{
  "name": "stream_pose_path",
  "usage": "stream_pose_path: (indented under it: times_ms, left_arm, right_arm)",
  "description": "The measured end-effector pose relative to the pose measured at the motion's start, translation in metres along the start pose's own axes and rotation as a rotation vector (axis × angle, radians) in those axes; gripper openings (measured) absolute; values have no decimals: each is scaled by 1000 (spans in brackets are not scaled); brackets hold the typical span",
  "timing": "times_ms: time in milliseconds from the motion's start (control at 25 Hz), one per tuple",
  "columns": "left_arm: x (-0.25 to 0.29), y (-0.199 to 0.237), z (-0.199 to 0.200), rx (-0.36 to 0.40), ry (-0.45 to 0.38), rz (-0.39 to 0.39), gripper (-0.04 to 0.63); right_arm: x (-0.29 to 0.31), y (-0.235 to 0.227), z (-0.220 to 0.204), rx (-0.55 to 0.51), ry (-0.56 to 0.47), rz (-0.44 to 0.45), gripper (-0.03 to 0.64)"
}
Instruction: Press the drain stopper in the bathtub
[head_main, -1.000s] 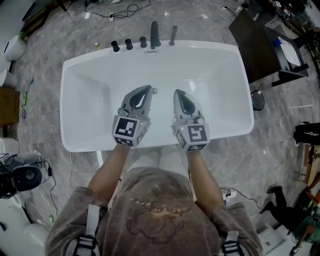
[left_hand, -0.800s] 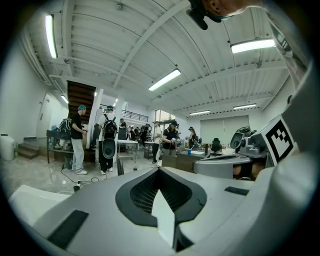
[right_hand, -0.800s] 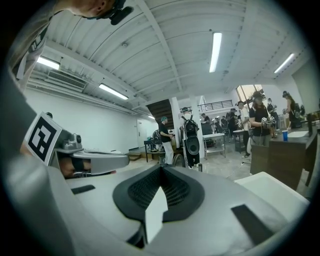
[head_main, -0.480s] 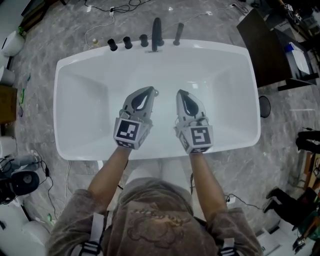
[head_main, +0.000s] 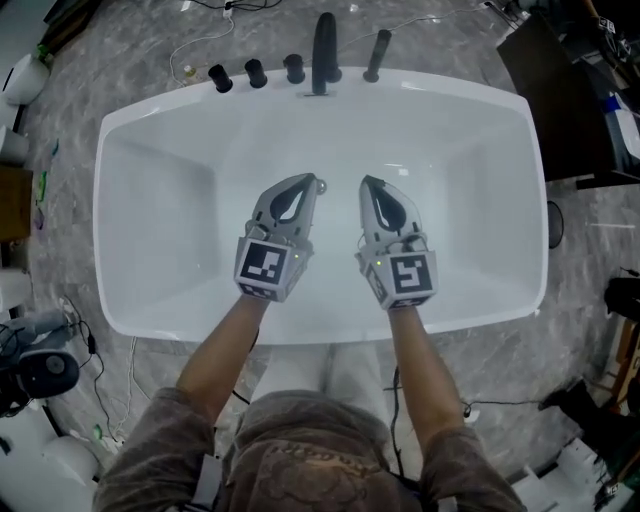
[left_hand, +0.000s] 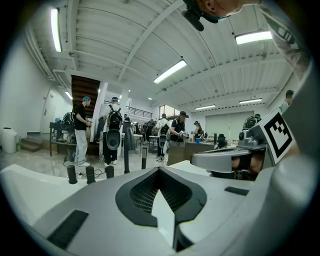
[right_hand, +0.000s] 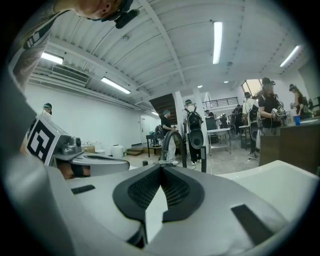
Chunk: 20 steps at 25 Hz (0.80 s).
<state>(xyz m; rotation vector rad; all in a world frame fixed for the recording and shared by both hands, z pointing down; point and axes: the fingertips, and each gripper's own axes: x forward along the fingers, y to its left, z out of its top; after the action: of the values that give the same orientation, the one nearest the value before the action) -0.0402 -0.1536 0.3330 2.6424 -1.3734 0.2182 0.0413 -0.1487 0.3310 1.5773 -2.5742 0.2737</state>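
A white bathtub (head_main: 150, 110) fills the head view. A small chrome drain stopper (head_main: 322, 185) shows on the tub floor near the middle, right beside the tip of my left gripper (head_main: 309, 181). My right gripper (head_main: 369, 183) hovers a little to the right of it. Both are shut with nothing between the jaws and point toward the faucet side. In the left gripper view the left gripper (left_hand: 160, 169) has its tips together, with the right one (left_hand: 235, 160) alongside. The right gripper view shows the right gripper (right_hand: 161, 168) closed in the same way.
A black faucet (head_main: 325, 48), three black knobs (head_main: 255, 72) and a hand-shower handle (head_main: 378, 52) line the tub's far rim. A dark cabinet (head_main: 590, 90) stands at the right. Cables lie on the marble floor (head_main: 120, 40). People stand beyond the tub (left_hand: 80, 130).
The tub now looks larger and shifted in the head view. Both grippers stay shut over the tub's middle, the left tip still beside the stopper.
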Motion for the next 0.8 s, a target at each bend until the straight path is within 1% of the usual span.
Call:
stream_pose_path:
  times_ms: [160, 280, 440, 600, 800]
  left_arm:
    - [24, 12, -36, -11, 13, 13, 2]
    - [43, 21, -61, -20, -2, 25, 2]
    - [67, 30, -84, -31, -4, 36, 2]
    - [86, 36, -113, -12, -17, 39, 2]
    - [108, 45, -148, 3, -13, 46, 2]
  right_arm:
    - [21, -19, -30, 5, -11, 3, 3]
    - [34, -36, -56, 6, -18, -14, 3]
    - [52, -52, -88, 7, -12, -16, 3]
    - [72, -58, -113, 11, -32, -7, 3]
    - [102, -57, -145, 7, -63, 20, 3]
